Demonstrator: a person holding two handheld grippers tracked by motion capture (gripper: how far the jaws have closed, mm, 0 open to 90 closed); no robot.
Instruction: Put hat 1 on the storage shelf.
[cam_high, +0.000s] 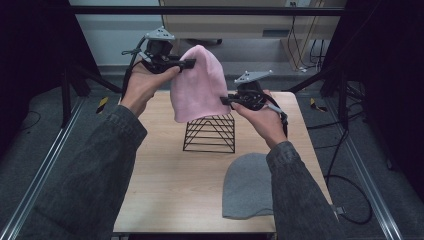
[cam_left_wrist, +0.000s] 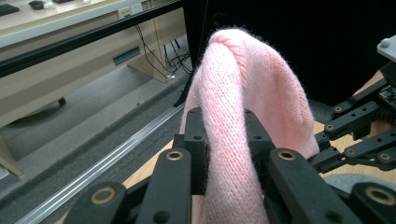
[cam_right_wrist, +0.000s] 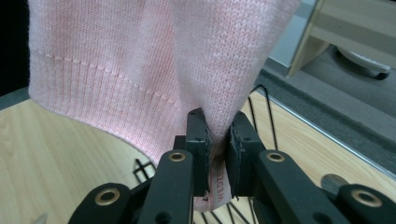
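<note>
A pink knit beanie (cam_high: 199, 85) hangs in the air above a black wire pyramid stand (cam_high: 210, 132) on the wooden table (cam_high: 160, 175). My left gripper (cam_high: 190, 63) is shut on the beanie's crown at the upper left; in the left gripper view the pink beanie (cam_left_wrist: 238, 116) is pinched between the jaws of my left gripper (cam_left_wrist: 225, 140). My right gripper (cam_high: 225, 100) is shut on the beanie's ribbed lower edge at the right. In the right gripper view the pink beanie (cam_right_wrist: 154, 70) and its label are clamped in my right gripper (cam_right_wrist: 218, 140).
A grey beanie (cam_high: 248, 186) lies flat at the table's front right, partly under my right sleeve. Black frame posts and cables stand around the table. A wooden desk (cam_high: 240, 22) sits beyond the far edge.
</note>
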